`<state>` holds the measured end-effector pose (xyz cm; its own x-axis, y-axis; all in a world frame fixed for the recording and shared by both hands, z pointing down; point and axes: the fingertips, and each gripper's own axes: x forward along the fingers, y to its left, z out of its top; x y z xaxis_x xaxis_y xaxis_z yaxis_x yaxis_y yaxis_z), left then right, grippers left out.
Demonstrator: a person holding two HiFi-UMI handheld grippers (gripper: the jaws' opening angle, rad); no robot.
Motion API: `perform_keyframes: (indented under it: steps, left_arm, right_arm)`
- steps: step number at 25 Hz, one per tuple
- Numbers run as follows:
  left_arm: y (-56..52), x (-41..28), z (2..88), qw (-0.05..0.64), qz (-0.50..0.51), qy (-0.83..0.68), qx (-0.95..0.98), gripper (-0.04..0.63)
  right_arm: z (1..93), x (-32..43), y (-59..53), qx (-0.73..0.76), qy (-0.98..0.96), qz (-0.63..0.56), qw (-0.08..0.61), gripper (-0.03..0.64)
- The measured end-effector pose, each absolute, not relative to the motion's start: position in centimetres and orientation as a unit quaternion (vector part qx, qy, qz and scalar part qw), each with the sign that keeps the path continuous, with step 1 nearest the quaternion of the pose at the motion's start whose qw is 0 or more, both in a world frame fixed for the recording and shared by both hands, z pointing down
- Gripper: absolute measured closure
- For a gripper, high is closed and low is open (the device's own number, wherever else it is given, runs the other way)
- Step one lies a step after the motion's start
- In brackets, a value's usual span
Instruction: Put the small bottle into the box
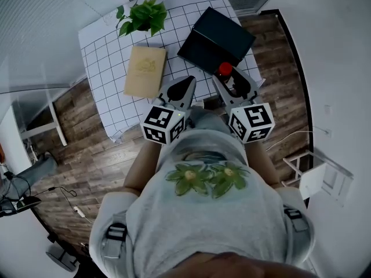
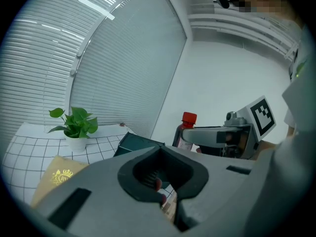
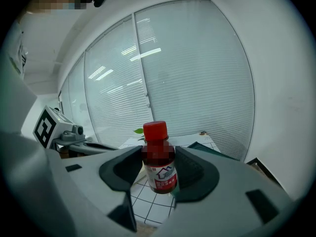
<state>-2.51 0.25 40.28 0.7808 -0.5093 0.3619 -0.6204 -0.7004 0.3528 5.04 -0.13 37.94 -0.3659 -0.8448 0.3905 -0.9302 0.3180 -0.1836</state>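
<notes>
The right gripper (image 3: 160, 169) pinches the small bottle (image 3: 159, 157) upright by its body, red cap up, held just in front of the dark box (image 1: 217, 39) on the checked table (image 1: 104, 62). Left of the box's near corner, the left gripper (image 1: 186, 84) hovers with its jaws pressed together on nothing.

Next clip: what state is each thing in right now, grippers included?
right gripper: shut on the small bottle.
small bottle: capped, upright, off the table.
left gripper: shut, empty.
dark box: on the table, seemingly open.
tan book: closed, lying flat.
potted plant: upright.
</notes>
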Motion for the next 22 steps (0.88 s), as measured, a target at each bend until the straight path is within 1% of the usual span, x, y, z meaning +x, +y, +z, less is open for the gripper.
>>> perform_keyframes:
  steps: [9,22]
  left_arm:
    - [-1.7,-1.1,40.4,0.23,0.116,-0.324,0.911,0.589]
    - [-3.6,-1.3,42.2,0.245,0.113,-0.354,0.895,0.589]
  right_arm:
    - [38.4,5.7,-2.1,0.533,-0.817,0.191,0.114,0.41]
    - [40.0,5.6,-4.8,0.505,-0.831,0.195,0.127,0.41]
